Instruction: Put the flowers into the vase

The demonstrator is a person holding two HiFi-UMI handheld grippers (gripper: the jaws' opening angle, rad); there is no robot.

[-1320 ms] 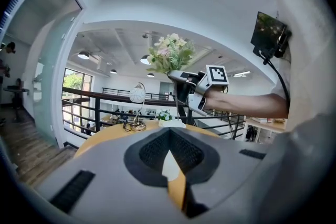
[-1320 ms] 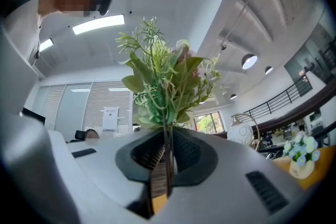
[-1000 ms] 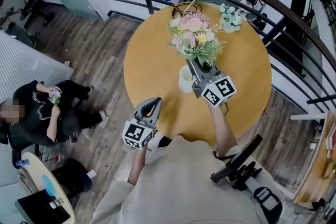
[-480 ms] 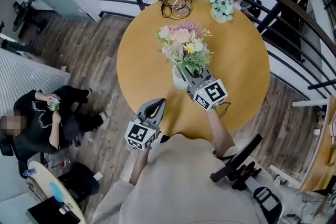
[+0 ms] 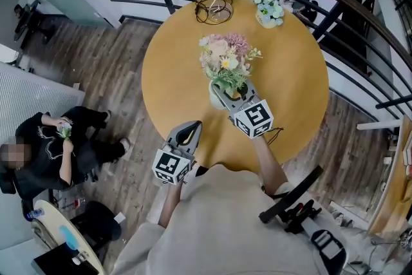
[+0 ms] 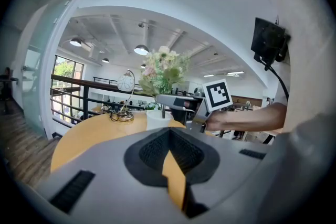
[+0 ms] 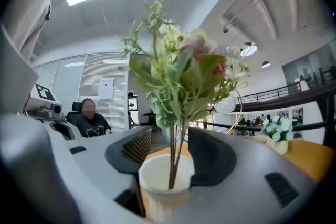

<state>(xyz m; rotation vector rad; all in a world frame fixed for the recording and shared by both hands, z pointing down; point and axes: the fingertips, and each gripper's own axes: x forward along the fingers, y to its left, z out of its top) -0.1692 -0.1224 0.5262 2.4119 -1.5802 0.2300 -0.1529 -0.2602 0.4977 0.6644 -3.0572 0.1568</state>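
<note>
One bunch of flowers (image 5: 226, 64) stands in the white vase (image 5: 217, 98) on the worktop (image 5: 293, 74), so the right gripper (image 7: 170, 157), jaws just opening around the stems (image 7: 174, 165), lets go, while the left gripper (image 6: 169, 134) idles closed and empty.

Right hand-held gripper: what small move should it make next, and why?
Probably ease the right hand-held gripper straight back, clear of the flowers. Its jaws have just been opening; the stems stand between them, untouched, down in the white vase, so the bouquet looks delivered.

No text, label or number is legible.
</note>
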